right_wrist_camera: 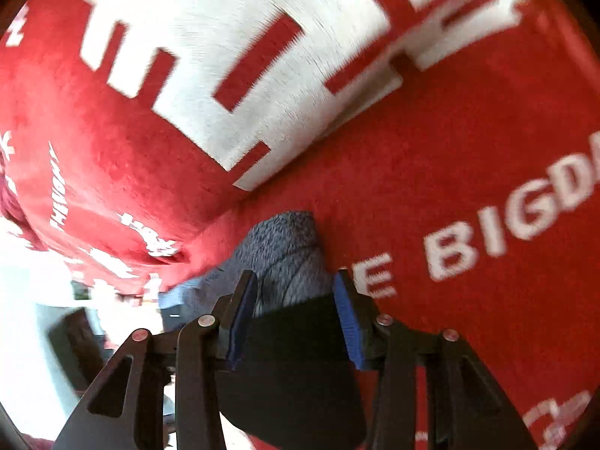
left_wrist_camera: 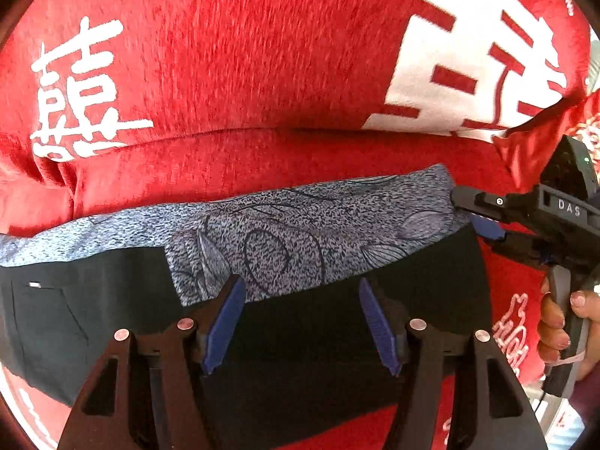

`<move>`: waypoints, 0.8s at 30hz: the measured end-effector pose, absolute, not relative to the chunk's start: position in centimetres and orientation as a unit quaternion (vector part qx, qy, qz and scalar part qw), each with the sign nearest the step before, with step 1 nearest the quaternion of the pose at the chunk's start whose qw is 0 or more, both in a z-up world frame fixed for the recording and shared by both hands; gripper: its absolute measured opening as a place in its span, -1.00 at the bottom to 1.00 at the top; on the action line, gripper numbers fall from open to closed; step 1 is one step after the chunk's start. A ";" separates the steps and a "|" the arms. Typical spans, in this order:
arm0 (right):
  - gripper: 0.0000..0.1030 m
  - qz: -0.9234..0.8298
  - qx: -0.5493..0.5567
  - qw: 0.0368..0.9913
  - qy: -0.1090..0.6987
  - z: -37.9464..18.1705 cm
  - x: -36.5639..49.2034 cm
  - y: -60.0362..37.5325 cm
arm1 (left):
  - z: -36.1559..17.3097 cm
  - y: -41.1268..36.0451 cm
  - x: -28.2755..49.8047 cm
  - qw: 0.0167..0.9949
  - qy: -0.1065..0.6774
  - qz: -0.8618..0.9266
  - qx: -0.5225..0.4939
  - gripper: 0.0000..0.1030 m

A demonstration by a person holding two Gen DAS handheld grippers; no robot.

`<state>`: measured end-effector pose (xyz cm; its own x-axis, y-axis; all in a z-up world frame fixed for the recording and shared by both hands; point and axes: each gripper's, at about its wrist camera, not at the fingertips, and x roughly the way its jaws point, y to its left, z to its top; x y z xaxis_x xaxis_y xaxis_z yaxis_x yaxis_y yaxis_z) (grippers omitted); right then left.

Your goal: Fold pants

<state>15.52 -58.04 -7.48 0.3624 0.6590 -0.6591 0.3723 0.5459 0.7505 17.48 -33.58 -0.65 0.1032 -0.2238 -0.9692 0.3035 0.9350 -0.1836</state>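
Note:
The pants (left_wrist_camera: 112, 318) lie flat on a red blanket, black cloth with a blue-grey leaf-patterned band (left_wrist_camera: 300, 232) along the far edge. My left gripper (left_wrist_camera: 302, 318) hangs over the middle of the pants, open, its blue pads apart with only flat black cloth below. My right gripper (left_wrist_camera: 467, 212) sits at the band's right end, held by a person's hand (left_wrist_camera: 555, 322). In the right wrist view that gripper (right_wrist_camera: 296, 318) is open and straddles the pants' end: black cloth lies between its fingers, and the grey band (right_wrist_camera: 285, 247) lies just ahead.
The red plush blanket (left_wrist_camera: 243, 75) with large white characters covers the whole surface and bulges up behind the pants. White lettering (right_wrist_camera: 487, 240) runs to the right of the right gripper. Past the blanket's left edge lies a bright floor area with a dark object (right_wrist_camera: 75, 337).

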 end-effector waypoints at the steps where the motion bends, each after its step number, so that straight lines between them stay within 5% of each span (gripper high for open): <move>1: -0.23 0.110 0.476 0.670 0.560 -8.2 15.8 -58.0 | -0.9 -33.6 17.5 0.742 0.646 -0.174 0.034 0.25; 5: -0.37 0.140 0.472 0.668 0.558 -7.1 16.2 -56.8 | -1.4 -33.0 16.8 0.744 0.642 -0.178 0.044 0.25; 9: -0.39 0.078 0.329 0.711 0.617 -6.7 17.6 -54.8 | -1.9 -33.9 15.9 0.748 0.633 -0.183 0.081 0.25; 17: 0.09 0.041 0.237 0.745 0.622 -3.6 16.8 -52.6 | -1.1 -33.7 15.6 0.748 0.639 -0.166 0.066 0.27; 18: 0.13 0.040 0.232 0.747 0.622 -3.3 16.1 -52.7 | -0.9 -33.6 15.6 0.748 0.639 -0.164 0.066 0.37; 19: 0.15 0.041 0.226 0.749 0.622 -3.1 15.3 -52.7 | -0.7 -33.5 15.5 0.749 0.639 -0.161 0.064 0.81; 20: 0.15 0.042 0.218 0.751 0.622 -2.4 14.3 -52.4 | -0.4 -33.3 15.3 0.752 0.638 -0.152 0.062 0.98; 24: 0.25 0.043 0.217 0.751 0.622 -1.2 11.6 -51.1 | 0.3 -33.1 14.7 0.752 0.642 -0.142 0.052 0.98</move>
<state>11.55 -51.05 -1.21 0.2236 0.3350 -0.9153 0.2049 0.9019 0.3802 14.70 -33.12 0.29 0.1358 -0.1459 -0.9799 0.2799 0.9545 -0.1033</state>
